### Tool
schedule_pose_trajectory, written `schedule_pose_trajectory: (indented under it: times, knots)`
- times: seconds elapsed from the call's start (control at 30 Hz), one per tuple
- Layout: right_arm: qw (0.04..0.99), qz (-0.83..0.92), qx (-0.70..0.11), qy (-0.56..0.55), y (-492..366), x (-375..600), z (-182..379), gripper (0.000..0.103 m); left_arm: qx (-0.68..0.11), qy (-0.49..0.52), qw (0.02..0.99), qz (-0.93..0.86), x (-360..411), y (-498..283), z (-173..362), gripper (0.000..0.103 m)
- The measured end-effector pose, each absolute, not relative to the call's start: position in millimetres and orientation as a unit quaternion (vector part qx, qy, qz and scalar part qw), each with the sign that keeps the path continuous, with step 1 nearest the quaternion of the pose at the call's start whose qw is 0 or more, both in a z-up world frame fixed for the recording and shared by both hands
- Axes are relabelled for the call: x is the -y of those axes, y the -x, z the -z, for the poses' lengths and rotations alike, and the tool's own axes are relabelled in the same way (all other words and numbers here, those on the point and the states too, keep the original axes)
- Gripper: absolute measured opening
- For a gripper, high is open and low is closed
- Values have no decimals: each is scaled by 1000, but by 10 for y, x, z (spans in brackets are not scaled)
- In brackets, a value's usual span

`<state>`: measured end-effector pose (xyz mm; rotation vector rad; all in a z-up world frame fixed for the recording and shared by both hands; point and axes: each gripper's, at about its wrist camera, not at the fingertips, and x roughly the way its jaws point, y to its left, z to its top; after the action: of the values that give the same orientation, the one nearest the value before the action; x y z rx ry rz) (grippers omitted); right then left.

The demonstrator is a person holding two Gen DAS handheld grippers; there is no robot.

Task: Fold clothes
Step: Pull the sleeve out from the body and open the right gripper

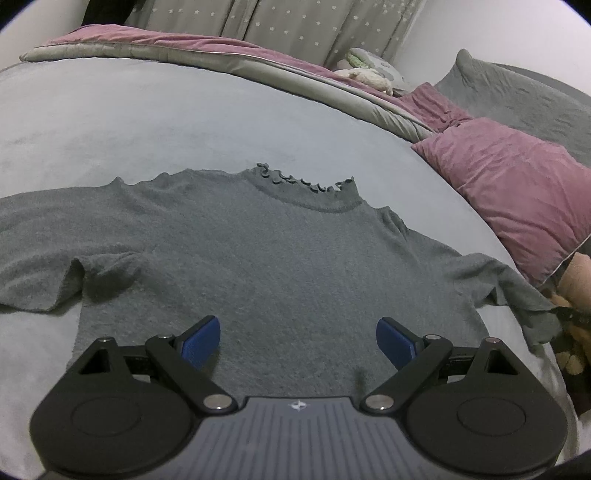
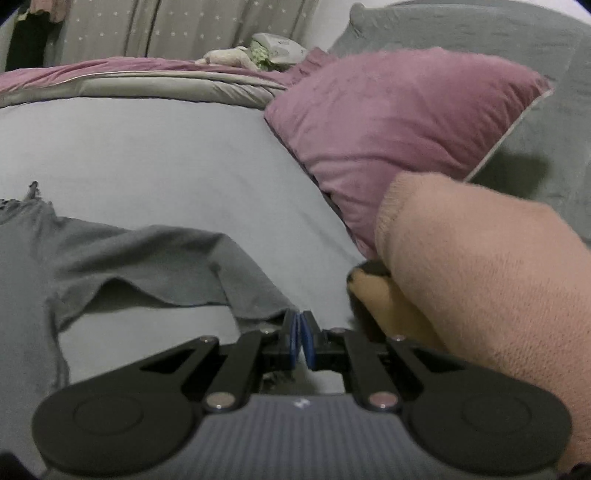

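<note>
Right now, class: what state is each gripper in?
Left gripper: open, empty, above the grey knitted top.
Right gripper: shut on the top's sleeve edge.

A plain grey knit top (image 1: pixel 280 254) with a ruffled collar of the same grey lies on a pale blue-grey bed sheet (image 1: pixel 147 122). Mauve pillows (image 1: pixel 517 199) edged in silver piping sit at the sheet's right edge, before grey cushions (image 1: pixel 517 92) and a star-dotted grey curtain (image 1: pixel 295 22). Both black grippers carry blue pads (image 1: pixel 201 341); a peach sleeve (image 2: pixel 480 280) shows beside one.
</note>
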<state>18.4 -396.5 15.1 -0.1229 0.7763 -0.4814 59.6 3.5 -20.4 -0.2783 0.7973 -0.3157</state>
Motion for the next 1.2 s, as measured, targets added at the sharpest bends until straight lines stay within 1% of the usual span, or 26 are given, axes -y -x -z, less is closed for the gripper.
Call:
schedule_pose_trajectory:
  times: [0.17, 0.3, 0.37, 0.63, 0.67, 0.7, 0.73, 0.77, 0.8, 0.93, 1.2]
  knots:
    - [910, 234, -331, 87, -201, 3954, -323, 5, -388, 131, 900, 152, 4, -603, 225, 92]
    - [930, 157, -309, 124, -50, 3696, -368, 6, -388, 135, 899, 151, 17, -630, 231, 92]
    - [933, 100, -316, 142, 34, 3551, -301, 6, -389, 136, 899, 150, 29, -641, 239, 92]
    - [917, 30, -382, 109, 216, 3385, 3, 8, -393, 128, 897, 156, 65, -621, 237, 92]
    - [915, 21, -390, 105, 239, 3365, 42, 11, -393, 128, 897, 156, 68, -619, 237, 92]
    - [912, 12, -397, 101, 261, 3344, 80, 20, -393, 128, 897, 156, 69, -618, 239, 92]
    - [909, 4, -405, 97, 284, 3323, 118, 26, -394, 127, 897, 156, 71, -618, 241, 92]
    - [906, -5, -413, 93, 307, 3303, 156, 36, -395, 127, 896, 156, 72, -623, 244, 92]
    - [904, -11, -420, 86, 323, 3297, 188, 40, -396, 127, 896, 156, 70, -625, 246, 92]
    - [903, 25, -429, 24, 266, 3527, 220, 45, -396, 130, 895, 156, 64, -626, 238, 92]
    - [887, 96, -439, -102, 153, 3988, 283, 44, -396, 133, 895, 158, 61, -613, 227, 92]
